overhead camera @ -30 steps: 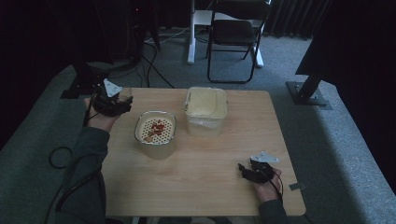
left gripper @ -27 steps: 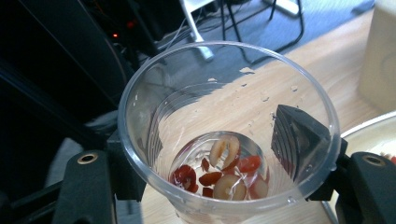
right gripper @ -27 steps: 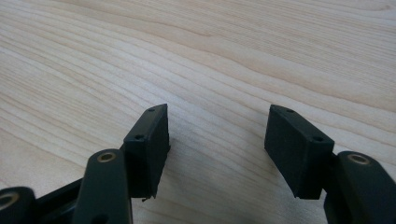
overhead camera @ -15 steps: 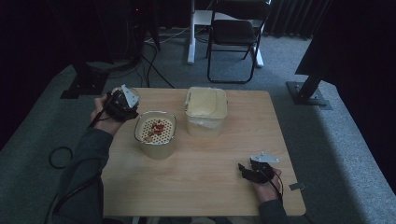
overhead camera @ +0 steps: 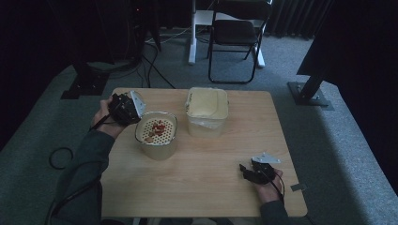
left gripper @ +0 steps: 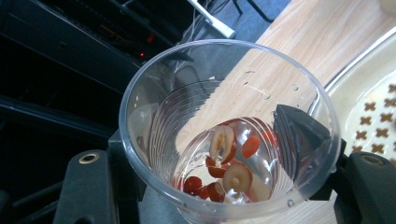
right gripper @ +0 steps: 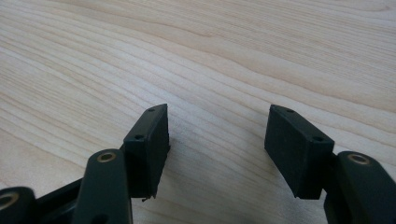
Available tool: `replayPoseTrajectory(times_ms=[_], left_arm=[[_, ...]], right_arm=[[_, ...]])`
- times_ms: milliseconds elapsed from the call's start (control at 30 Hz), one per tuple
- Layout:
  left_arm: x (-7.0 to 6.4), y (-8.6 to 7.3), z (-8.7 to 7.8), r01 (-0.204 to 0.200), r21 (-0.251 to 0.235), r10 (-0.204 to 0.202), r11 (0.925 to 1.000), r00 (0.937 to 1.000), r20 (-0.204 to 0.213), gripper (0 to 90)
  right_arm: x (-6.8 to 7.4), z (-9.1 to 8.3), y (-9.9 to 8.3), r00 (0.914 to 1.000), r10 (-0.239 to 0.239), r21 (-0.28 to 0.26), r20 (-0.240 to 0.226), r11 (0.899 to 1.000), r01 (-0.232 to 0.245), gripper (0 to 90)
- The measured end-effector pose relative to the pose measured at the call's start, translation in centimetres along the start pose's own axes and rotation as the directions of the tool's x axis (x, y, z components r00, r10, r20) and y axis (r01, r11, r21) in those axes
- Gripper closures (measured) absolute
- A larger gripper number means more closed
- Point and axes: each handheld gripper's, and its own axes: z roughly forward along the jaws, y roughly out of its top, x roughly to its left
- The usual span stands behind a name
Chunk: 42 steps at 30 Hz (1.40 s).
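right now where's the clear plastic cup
The clear cup sits clamped in the left tool, at the table's far-left corner in the high view, just left of the strainer bowl.

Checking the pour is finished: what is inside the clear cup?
Red and pale fruit slices lie at the bottom of the clear cup, clamped in the left hand-held gripper. Anything beneath the slices is covered.

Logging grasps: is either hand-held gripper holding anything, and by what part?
The left hand-held gripper clamps a clear plastic cup by its side walls; the right hand-held gripper holds nothing.
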Motion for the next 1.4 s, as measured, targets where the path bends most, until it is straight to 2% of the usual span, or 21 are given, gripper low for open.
replayPoseTrajectory(times_ms=[133, 167, 200, 267, 467, 733, 800, 833, 900, 1133, 1367, 1400], left_arm=[[-0.4, 0.1, 0.0, -0.055, 0.016, 0.056, 0.9983, 0.9982, -0.024, 33.7], [-0.5, 0.2, 0.0, -0.08, 0.026, 0.081, 0.9964, 0.9963, -0.029, 33.8], [-0.5, 0.2, 0.0, -0.08, 0.026, 0.081, 0.9964, 0.9963, -0.029, 34.2], [-0.6, 0.4, 0.1, -0.113, 0.044, 0.114, 0.9926, 0.9927, -0.038, 34.2], [-0.9, 0.6, 0.1, -0.125, 0.047, 0.127, 0.9911, 0.9913, -0.037, 34.7], [-1.2, 0.8, 0.0, -0.174, 0.063, 0.178, 0.9827, 0.9824, -0.059, 35.5], [-1.2, 0.8, 0.0, -0.174, 0.063, 0.178, 0.9827, 0.9824, -0.059, 35.6], [-1.3, 0.9, -0.1, -0.195, 0.071, 0.2, 0.9781, 0.9776, -0.065, 35.7], [-1.4, 1.0, -0.1, -0.211, 0.078, 0.216, 0.9744, 0.9737, -0.071, 35.7], [-1.6, 1.3, -0.2, -0.242, 0.083, 0.248, 0.9668, 0.9652, -0.082, 36.0], [-1.9, 1.4, -0.2, -0.288, 0.095, 0.297, 0.9529, 0.9496, -0.1, 36.2], [-2.0, 1.5, -0.2, -0.3, 0.103, 0.311, 0.9483, 0.9449, -0.104, 36.2]], right_arm=[[0.0, 0.0, 0.0, 1.0, -0.001, 0.0, -0.001, 1.0, 0.001, 39.5], [0.0, 0.0, 0.0, 1.0, -0.001, 0.0, -0.001, 1.0, 0.001, 39.5], [0.0, 0.0, 0.0, 1.0, -0.001, 0.0, -0.001, 1.0, 0.001, 39.5], [0.0, 0.0, 0.0, 1.0, -0.001, 0.0, -0.001, 1.0, 0.001, 39.5], [0.0, 0.0, 0.0, 1.0, -0.001, 0.0, -0.002, 1.0, 0.001, 39.5], [0.0, 0.0, 0.0, 1.0, -0.001, 0.0, -0.002, 1.0, 0.001, 39.5], [0.0, 0.0, 0.0, 1.0, -0.001, 0.0, -0.002, 1.0, 0.001, 39.5], [0.0, 0.0, 0.0, 1.0, -0.001, 0.0, -0.002, 1.0, 0.001, 39.5], [0.0, 0.0, 0.0, 1.0, -0.001, 0.0, -0.002, 1.0, 0.001, 39.5], [0.0, 0.0, 0.0, 1.0, -0.002, 0.0, -0.003, 1.0, 0.002, 39.5], [0.0, 0.0, 0.0, 1.0, -0.002, 0.0, -0.003, 1.0, 0.002, 39.5], [0.0, 0.0, 0.0, 1.0, -0.002, 0.0, -0.003, 1.0, 0.002, 39.5]])
